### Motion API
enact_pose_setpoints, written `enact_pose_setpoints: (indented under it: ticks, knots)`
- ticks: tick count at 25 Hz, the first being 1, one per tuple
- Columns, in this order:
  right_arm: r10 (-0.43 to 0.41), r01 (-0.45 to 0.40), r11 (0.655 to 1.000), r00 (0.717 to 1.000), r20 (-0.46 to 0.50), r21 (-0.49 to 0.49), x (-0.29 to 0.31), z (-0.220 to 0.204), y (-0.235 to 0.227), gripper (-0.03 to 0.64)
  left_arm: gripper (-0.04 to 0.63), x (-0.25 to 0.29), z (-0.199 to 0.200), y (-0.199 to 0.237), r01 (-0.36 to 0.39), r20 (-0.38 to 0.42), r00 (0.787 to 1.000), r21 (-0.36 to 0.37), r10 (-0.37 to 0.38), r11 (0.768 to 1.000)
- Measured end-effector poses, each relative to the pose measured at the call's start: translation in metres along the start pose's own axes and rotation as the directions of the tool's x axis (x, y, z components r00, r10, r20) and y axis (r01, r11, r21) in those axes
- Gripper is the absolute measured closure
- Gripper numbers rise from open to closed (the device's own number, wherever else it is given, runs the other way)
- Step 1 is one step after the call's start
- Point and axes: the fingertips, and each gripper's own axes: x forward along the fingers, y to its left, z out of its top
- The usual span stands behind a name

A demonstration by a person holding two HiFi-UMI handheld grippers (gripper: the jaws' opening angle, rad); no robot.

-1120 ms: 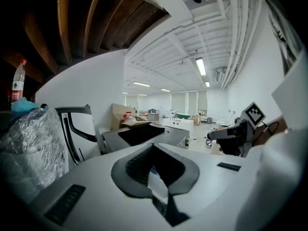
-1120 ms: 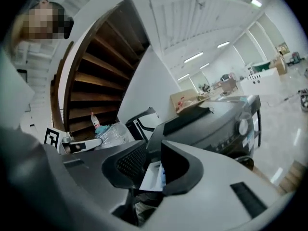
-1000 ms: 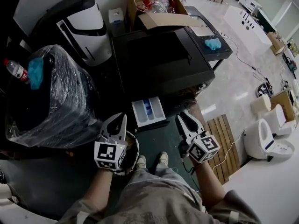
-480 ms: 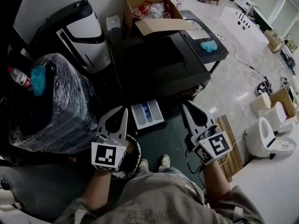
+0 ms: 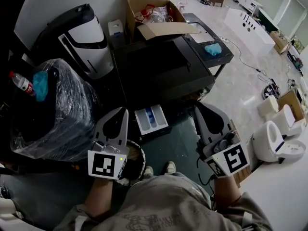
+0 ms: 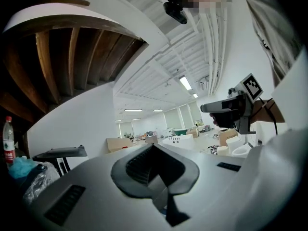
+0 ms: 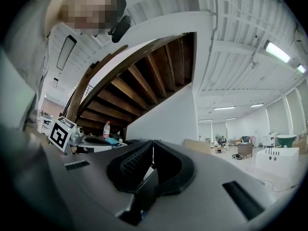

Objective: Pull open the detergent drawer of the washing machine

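The black washing machine (image 5: 163, 69) stands in the middle of the head view. Its white detergent drawer (image 5: 150, 120), with a blue insert, sticks out of the machine's front, low between my two grippers. My left gripper (image 5: 125, 111) hangs in the air left of the drawer, jaws shut and empty, their tips meeting (image 6: 153, 146) in the left gripper view. My right gripper (image 5: 196, 107) is raised to the right of the drawer. Its jaws are closing the last bit together (image 7: 153, 142) with nothing between them. Neither gripper touches the drawer.
An open cardboard box (image 5: 149, 8) sits on the machine's top. A plastic-wrapped appliance (image 5: 53, 109) with a bottle (image 5: 21, 83) stands at left, a black-and-white appliance (image 5: 84, 32) behind it. A second black machine carries a blue cloth (image 5: 213, 48). White toilets (image 5: 272, 141) stand at right.
Both grippers have risen away from the drawer toward the camera. The right gripper's jaws, slightly apart before, have come together, and its wrist has rolled.
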Motion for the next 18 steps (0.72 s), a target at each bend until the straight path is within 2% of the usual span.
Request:
enact_pose_setpoints:
  ticks: [18]
  knots:
    - [0.005,-0.005,1.000,0.999,-0.044,-0.012,-0.002,-0.004,-0.004,0.583,0.578,-0.003,0.001,-0.012,0.007,-0.009,1.000,-0.002,-0.007,1.000]
